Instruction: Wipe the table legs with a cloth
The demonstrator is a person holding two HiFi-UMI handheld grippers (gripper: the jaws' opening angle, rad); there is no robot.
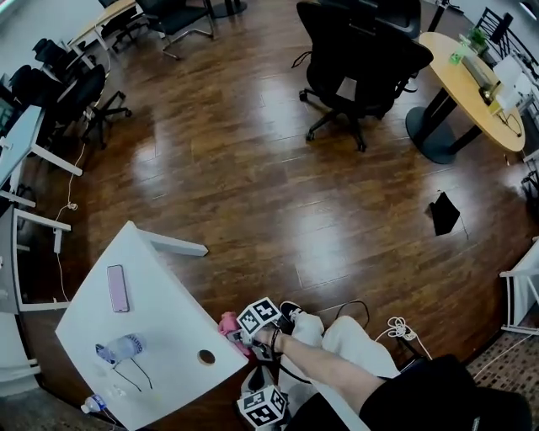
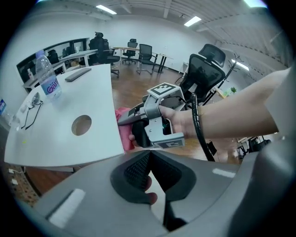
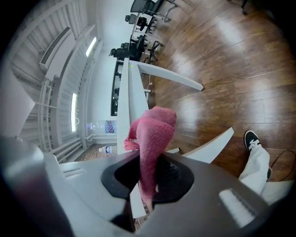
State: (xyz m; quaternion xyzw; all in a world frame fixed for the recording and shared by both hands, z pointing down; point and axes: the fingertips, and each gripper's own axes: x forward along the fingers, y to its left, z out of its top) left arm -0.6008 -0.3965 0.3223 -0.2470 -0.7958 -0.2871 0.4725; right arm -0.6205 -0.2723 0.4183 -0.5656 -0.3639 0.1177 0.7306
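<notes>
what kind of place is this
Most likely an open-plan office. Black swivel chairs stand on a wooden floor among several work surfaces, such as the white table and a wood-topped table. Strip lights run across the ceiling.

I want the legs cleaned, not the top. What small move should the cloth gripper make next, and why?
Probably lower the right gripper toward the nearest table leg. Its jaws clamp the pink cloth, which sits up at the white tabletop's edge, while the legs run lower.
</notes>
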